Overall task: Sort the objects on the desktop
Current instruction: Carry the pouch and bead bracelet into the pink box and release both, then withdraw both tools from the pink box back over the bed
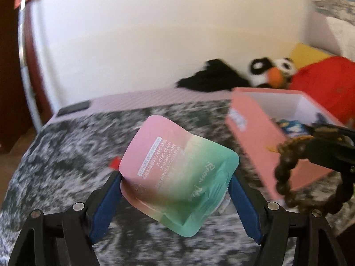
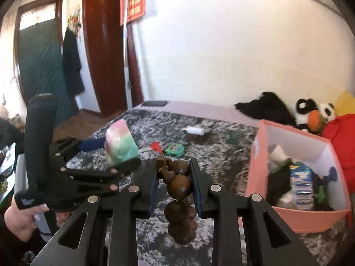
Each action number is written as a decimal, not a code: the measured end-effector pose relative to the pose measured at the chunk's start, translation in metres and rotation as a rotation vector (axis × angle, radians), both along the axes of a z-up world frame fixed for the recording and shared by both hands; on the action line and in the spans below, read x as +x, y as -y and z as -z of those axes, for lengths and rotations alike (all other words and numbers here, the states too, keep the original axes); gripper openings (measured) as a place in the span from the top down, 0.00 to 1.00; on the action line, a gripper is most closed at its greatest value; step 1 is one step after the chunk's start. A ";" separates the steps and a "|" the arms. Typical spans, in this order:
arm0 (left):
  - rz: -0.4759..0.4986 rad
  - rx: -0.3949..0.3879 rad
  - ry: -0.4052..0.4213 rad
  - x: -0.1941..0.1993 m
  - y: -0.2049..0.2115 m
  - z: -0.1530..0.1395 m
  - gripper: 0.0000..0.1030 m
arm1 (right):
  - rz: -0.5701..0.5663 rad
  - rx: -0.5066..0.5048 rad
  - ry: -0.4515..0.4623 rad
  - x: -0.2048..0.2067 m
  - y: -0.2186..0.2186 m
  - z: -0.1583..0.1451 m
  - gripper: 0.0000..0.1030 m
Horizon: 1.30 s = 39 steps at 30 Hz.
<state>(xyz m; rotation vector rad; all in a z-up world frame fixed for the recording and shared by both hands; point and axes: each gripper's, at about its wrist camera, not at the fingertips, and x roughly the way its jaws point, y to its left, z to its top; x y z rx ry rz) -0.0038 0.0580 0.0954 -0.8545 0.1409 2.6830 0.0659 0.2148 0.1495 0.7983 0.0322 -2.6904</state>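
Pink box (image 2: pixel 261 173) on the grey mottled cover (image 2: pixel 210 155) at right, part filled, hand cream tube (image 1: pixel 177 177) pinched crosswise in the wide-set left gripper (image 1: pixel 175 190) above the cover, wooden bead bracelet (image 2: pixel 179 186) clamped in the narrow right gripper (image 2: pixel 177 177) beside the box, tape measure (image 2: pixel 175 149) lying farther back.

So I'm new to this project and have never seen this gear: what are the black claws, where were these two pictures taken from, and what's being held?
They are hand-held tools, not a robot: a person's hand squeezes each one. Each carries a camera looking along its own fingers, hence two pictures. The left gripper grips a pink-green hand cream pouch. The right gripper is shut on a brown bead bracelet. Below lies a grey patterned cover with a green tape measure, a small white bottle and a pink box that already holds several items.
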 end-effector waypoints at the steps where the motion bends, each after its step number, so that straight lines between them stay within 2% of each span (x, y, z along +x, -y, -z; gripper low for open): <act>1: 0.021 0.006 -0.003 0.003 -0.008 -0.004 0.23 | 0.013 -0.003 -0.008 0.007 -0.007 -0.004 0.72; 5: 0.144 0.088 0.031 0.010 -0.043 -0.022 0.23 | 0.072 -0.014 -0.035 0.033 -0.038 -0.017 0.72; 14: 0.337 0.105 -0.012 0.006 -0.133 -0.057 0.23 | 0.262 0.002 -0.092 0.071 -0.125 -0.045 0.73; 21: 0.435 0.078 -0.008 -0.028 -0.208 -0.066 0.23 | 0.378 0.017 -0.156 0.054 -0.188 -0.066 0.74; 25: 0.447 0.069 0.010 -0.060 -0.238 -0.064 0.23 | 0.422 0.035 -0.156 0.017 -0.224 -0.067 0.74; 28: 0.449 0.082 0.055 -0.089 -0.256 -0.057 0.16 | 0.440 0.053 -0.117 -0.023 -0.245 -0.059 0.73; 29: 0.438 0.094 0.075 -0.100 -0.258 -0.054 0.13 | 0.475 0.053 -0.117 -0.035 -0.253 -0.057 0.62; 30: 0.418 0.097 0.083 -0.108 -0.257 -0.052 0.12 | 0.509 0.052 -0.118 -0.046 -0.262 -0.054 0.27; 31: 0.397 0.098 0.079 -0.114 -0.255 -0.052 0.09 | 0.544 0.051 -0.121 -0.056 -0.270 -0.052 0.09; 32: 0.378 0.101 0.075 -0.121 -0.252 -0.052 0.09 | 0.574 0.051 -0.145 -0.059 -0.274 -0.052 0.00; 35: 0.340 0.120 0.073 -0.136 -0.234 -0.056 0.08 | 0.571 0.044 -0.181 -0.066 -0.281 -0.055 0.00; 39: 0.289 0.138 0.069 -0.143 -0.205 -0.063 0.08 | 0.578 -0.012 -0.171 -0.064 -0.284 -0.057 0.00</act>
